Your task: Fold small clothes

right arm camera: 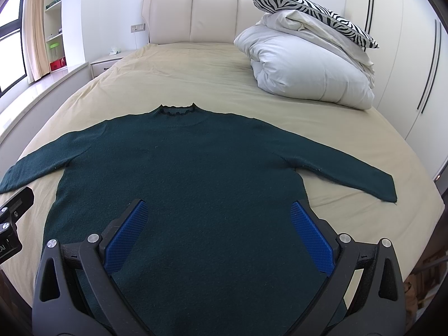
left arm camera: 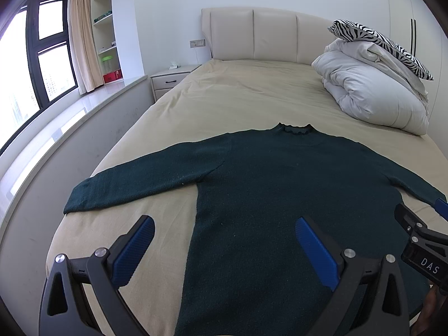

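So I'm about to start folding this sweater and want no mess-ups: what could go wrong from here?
The dark green knit sweater lies flat on a loose beige bedsheet, so either open gripper may pinch sheet too. Its right sleeve ends near the bed's edge and could slip off.

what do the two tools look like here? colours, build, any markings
Both match: the left tool and right tool have black skeletal linkage arms with triangular cut-outs, silver round pivot pins, and two blue finger pads with a fine grid texture. The right tool's body carries white "DAS" lettering in the left wrist view. No cables or sleeves show.
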{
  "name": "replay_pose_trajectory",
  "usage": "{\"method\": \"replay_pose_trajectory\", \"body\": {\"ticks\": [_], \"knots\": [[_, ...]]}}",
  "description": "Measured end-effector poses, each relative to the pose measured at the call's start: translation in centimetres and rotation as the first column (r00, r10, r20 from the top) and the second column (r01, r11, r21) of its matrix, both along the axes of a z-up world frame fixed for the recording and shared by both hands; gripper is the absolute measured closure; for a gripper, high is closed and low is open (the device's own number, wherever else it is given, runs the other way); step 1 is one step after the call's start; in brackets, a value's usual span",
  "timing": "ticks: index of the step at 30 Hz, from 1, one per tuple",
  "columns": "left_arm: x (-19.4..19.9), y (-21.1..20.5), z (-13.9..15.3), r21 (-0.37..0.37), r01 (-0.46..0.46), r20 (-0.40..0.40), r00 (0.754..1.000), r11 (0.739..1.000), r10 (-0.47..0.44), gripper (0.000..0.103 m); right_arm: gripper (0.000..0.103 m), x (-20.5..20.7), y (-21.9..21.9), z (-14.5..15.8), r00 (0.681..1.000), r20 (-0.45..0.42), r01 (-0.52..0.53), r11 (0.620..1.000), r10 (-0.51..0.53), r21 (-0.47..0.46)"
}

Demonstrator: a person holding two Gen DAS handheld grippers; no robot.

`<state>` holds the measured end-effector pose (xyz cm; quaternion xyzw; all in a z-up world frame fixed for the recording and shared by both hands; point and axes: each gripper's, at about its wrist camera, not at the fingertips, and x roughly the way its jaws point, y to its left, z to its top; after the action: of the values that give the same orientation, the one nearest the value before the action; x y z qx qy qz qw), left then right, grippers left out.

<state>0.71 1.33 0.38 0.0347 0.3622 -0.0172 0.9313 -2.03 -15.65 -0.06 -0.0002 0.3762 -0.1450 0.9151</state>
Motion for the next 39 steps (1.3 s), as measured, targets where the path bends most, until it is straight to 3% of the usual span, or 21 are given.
{"method": "replay_pose_trajectory", "body": {"ticks": [32, 39], "knots": [[0.0, 0.3, 0.1, -0.006, 0.001, -0.002, 1.0, 1.0, -0.001, 0.0, 0.0, -0.1, 0.3, -0.7, 1.0, -0.01, -0.005, 1.0, 0.005, 0.015], [0.1, -0.2, -1.1, -0.014, 0.01, -0.04, 0.999, 1.0, -0.011, 0.0, 0.0, 0.1, -1.7, -1.1, 1.0, -0.007, 0.01, 0.997, -0.009, 0.07]]}}
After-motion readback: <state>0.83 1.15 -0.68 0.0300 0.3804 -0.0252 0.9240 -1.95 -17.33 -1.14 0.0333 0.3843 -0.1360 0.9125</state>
